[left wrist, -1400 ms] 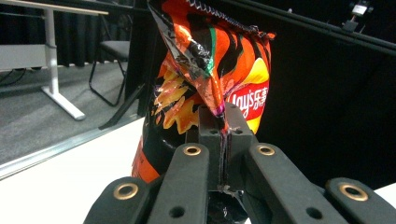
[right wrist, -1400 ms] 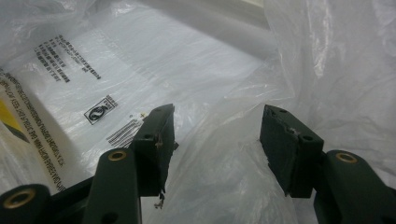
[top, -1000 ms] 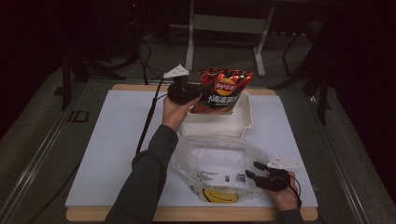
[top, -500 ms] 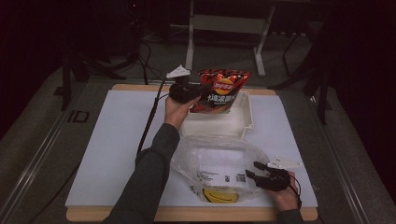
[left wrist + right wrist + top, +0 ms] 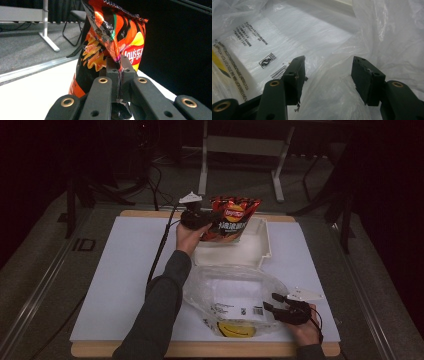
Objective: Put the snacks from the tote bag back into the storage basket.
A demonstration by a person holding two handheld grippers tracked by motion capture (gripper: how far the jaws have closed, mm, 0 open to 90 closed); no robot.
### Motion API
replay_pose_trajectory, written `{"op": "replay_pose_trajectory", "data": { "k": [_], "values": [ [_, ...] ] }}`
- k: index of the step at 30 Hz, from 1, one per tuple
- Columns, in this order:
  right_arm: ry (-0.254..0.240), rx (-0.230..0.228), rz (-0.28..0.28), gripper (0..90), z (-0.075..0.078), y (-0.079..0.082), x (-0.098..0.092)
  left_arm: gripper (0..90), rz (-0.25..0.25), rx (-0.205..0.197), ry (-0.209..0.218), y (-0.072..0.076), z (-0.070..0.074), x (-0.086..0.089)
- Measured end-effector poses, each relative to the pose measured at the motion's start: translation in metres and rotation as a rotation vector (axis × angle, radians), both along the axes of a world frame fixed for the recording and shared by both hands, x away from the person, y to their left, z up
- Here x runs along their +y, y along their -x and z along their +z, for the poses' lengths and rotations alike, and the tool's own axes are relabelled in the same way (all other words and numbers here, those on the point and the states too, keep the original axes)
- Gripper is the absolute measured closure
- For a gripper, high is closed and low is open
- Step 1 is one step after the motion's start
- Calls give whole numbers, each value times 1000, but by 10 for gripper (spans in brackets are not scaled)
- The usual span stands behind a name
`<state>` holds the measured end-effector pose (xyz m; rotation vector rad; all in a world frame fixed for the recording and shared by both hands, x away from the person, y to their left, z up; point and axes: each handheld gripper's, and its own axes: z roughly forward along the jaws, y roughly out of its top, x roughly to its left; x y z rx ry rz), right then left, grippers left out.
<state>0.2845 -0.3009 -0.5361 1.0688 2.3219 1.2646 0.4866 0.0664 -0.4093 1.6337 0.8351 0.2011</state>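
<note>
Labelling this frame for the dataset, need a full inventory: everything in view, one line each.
chip bag: 1, red and black with a yellow logo, held up over the tray at the far side of the table
tray: 1, off-white, far middle of the table
plastic bag: 1, clear with black print and a yellow mark, near side, crumpled
table: 1, white top with a wood edge
left gripper: 1, black, jaws shut on the chip bag's top edge
right gripper: 1, black, jaws open at the plastic bag's right edge, film between them
person's forearms: 2, dark sleeves, entering from the bottom
</note>
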Motion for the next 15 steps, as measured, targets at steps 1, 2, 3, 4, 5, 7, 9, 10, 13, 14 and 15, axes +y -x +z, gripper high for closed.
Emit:
{"op": "replay_pose_trajectory", "data": {
  "k": [1, 2, 3, 4, 5, 7, 9, 10, 13, 14, 15],
  "values": [
    [0, 0, 0, 444, 0, 0, 0, 891, 2, 5, -1, -1, -1, 0],
    [1, 1, 1, 444, 0, 0, 0, 891, 3, 9, -3, -2, -3, 1],
    [1, 1, 0, 444, 0, 0, 0, 891, 5, 15, -4, -4, -4, 1],
    [1, 0, -1, 444, 0, 0, 0, 891, 7, 19, -6, -5, -6, 1],
    [1, -3, 0, 443, 0, 0, 0, 891, 9, 24, -9, -6, -7, 1],
    [-1, -4, 1, 443, 0, 0, 0, 891, 13, 35, -18, -8, -10, 1],
    [-3, -3, 0, 442, 0, 1, 0, 891, 22, 50, -39, -10, -14, 1],
    [-3, -3, 0, 442, 0, 1, 0, 891, 22, 50, -39, -10, -14, 1],
    [-6, -6, -1, 442, 0, 1, 0, 891, 44, 68, -37, -14, -17, 4],
    [-8, -8, -2, 442, 0, 1, -1, 890, 49, 70, -43, -14, -18, 5],
    [-7, -9, -2, 442, 0, 1, -1, 890, 51, 73, -47, -15, -19, 6]
  ]
}}
